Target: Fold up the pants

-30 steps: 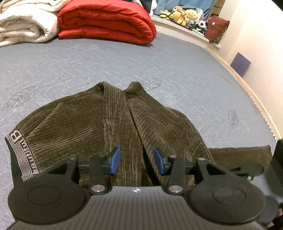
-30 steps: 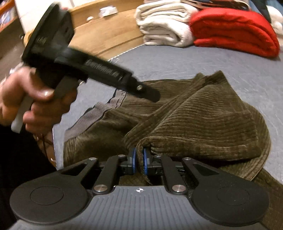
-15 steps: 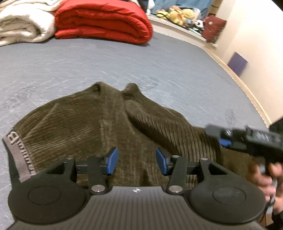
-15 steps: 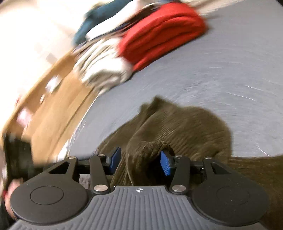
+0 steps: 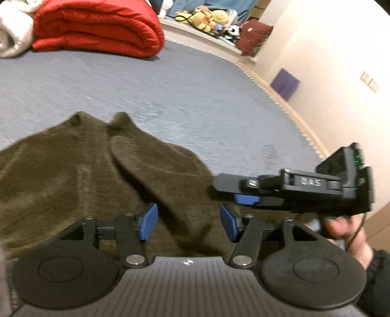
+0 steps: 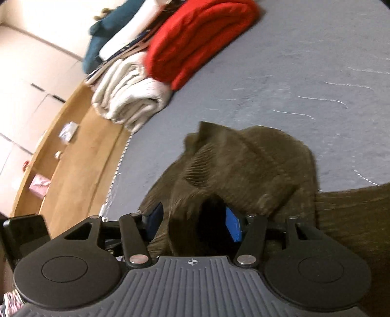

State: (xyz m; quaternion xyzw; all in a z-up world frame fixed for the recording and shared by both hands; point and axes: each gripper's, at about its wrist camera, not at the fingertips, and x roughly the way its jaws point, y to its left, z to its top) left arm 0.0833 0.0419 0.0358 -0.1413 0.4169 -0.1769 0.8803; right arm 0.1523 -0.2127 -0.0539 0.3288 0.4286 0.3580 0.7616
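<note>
I am working one pair of brown corduroy pants (image 5: 80, 170), which are lying bunched on the grey mattress (image 5: 170, 97), on the near side of it from the red blanket (image 5: 97, 26). I am counting one red blanket, one cream blanket (image 6: 129, 97) touching its side, and one heap of soft toys (image 5: 207, 18) beyond the red blanket on the ledge.

My left gripper (image 5: 187, 223) is hovering over the pants with its jaws spread wide and nothing between them. My right gripper (image 6: 195, 224) is also standing spread, with a hump of corduroy lying in the gap; the pads do not seem to be pressing it, though the blur is making that hard to judge.

A second ago my right jaws were pinched on a fold of the cloth; they are now parted, and the view is tilting toward the wooden bed surround (image 6: 80, 156). In the left wrist view the right gripper (image 5: 246, 198) is now showing at the right edge of the pants, held in my right hand (image 5: 346, 231). The waistband lettering seen earlier is no longer showing.

The only writing I am reading is "DAS" on the right gripper's body.
</note>
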